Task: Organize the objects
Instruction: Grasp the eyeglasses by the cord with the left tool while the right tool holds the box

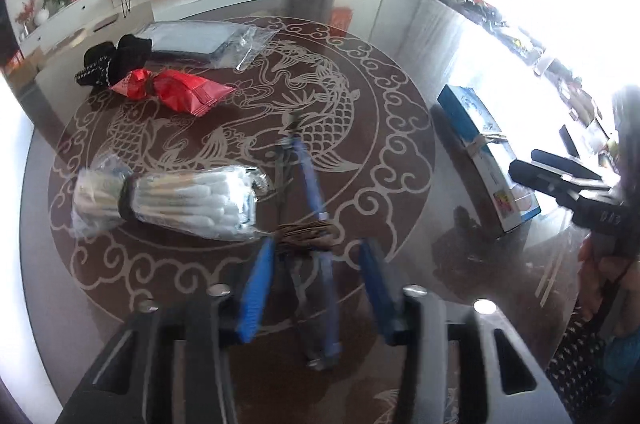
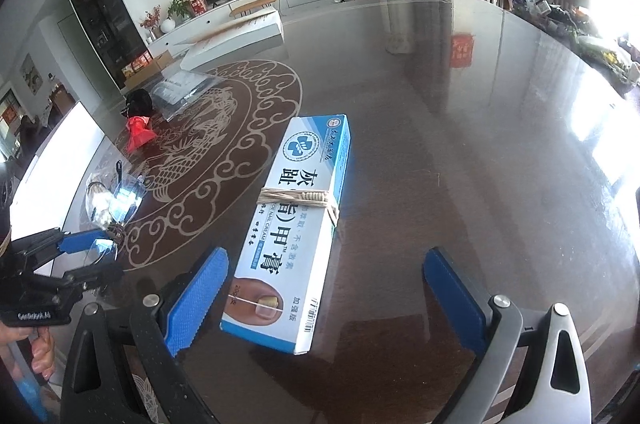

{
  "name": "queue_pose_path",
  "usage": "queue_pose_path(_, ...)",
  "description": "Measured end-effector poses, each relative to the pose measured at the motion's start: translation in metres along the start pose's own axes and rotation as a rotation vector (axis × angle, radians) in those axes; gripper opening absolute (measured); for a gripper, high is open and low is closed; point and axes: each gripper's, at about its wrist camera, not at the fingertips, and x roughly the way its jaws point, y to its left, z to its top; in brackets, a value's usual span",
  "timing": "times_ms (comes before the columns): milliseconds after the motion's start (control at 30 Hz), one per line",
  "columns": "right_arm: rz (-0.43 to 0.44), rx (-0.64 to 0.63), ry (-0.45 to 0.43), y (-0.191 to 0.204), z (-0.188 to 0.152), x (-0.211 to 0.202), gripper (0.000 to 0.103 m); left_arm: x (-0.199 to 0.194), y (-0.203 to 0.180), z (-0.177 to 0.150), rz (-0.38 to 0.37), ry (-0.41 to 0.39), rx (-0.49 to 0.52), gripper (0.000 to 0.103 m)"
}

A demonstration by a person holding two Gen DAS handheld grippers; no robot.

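The left tongs (image 1: 316, 264) are clenching the twine bundle (image 1: 306, 238); right tongs (image 2: 324, 298), released, are straddling the box (image 2: 296, 224); squeezing is probably next.

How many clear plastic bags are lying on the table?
2. The swab bag lies nearest, at the left; the flat zip bag lies farther back. None seems hidden.

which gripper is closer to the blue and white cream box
Right. The right gripper straddles the near end of the cream box; the left gripper sits off to its left, by the swab bag.
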Motion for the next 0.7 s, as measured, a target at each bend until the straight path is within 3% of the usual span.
queue_pose_path(100, -0.004, -0.001, 0.057, 0.0, 0.02, -0.003, 0.099, 0.0, -0.009, -0.003, -0.032, -0.002, 0.017, 0.025)
queue_pose_path(267, -0.028, -0.051, 0.298, 0.023, 0.039, 0.028, 0.095, -0.015, -0.009, -0.022, -0.086, -0.054, -0.06, 0.024)
queue_pose_path(300, -0.056, -0.07, 0.313, 0.027, 0.036, 0.034, 0.077, -0.021, -0.008, -0.026, -0.098, -0.07, -0.074, 0.024)
queue_pose_path(333, -0.111, -0.103, 0.284, 0.03, 0.035, 0.032, 0.065, -0.029, -0.008, -0.028, -0.116, -0.089, -0.088, 0.024)
queue_pose_path(367, -0.128, -0.12, 0.269, 0.032, 0.033, 0.029, 0.042, -0.04, -0.005, -0.033, -0.139, -0.118, -0.105, 0.024)
queue_pose_path(433, -0.101, -0.07, 0.261, 0.024, 0.027, 0.02, 0.041, -0.058, -0.002, -0.042, -0.16, -0.151, -0.129, 0.024)
queue_pose_path(600, 0.073, 0.085, 0.218, 0.003, 0.02, -0.022, 0.041, -0.085, 0.021, -0.058, -0.204, -0.221, -0.203, 0.024)
queue_pose_path(700, 0.138, 0.114, 0.196, 0.007, 0.021, -0.041, 0.041, -0.101, 0.032, -0.063, -0.22, -0.256, -0.244, 0.024)
